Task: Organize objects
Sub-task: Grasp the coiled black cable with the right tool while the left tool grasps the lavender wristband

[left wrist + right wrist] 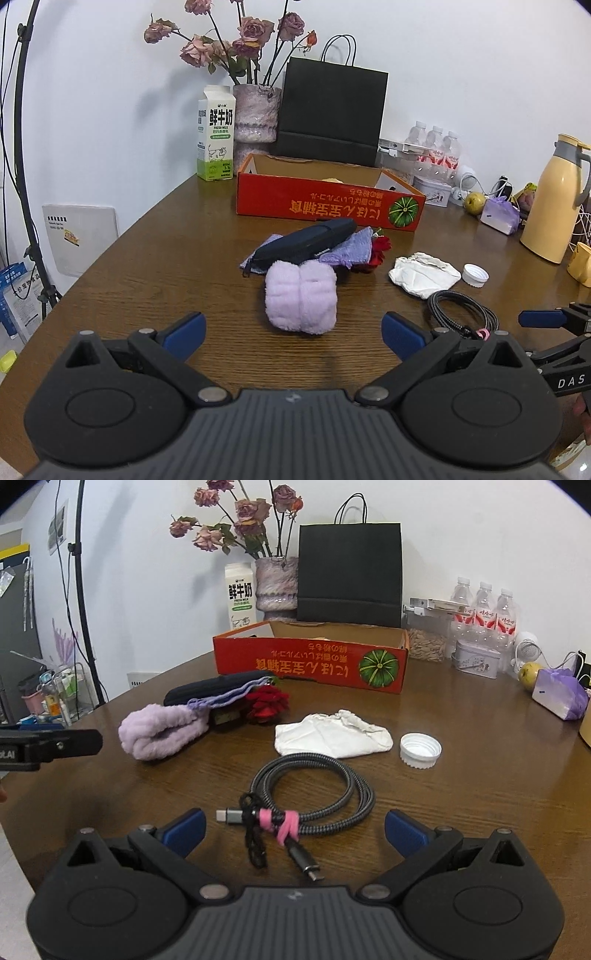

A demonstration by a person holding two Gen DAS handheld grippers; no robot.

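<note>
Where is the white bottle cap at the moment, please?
The cap lies open side up on the table, right of centre in the right wrist view, just right of the white cloth and beyond the coiled cable.

Bare worktop (147, 258) lies open on your left. Ahead, a rolled lilac towel (301, 301), a coiled cable (314, 794) and a white cloth (332, 734) block the red box (328, 201).
</note>
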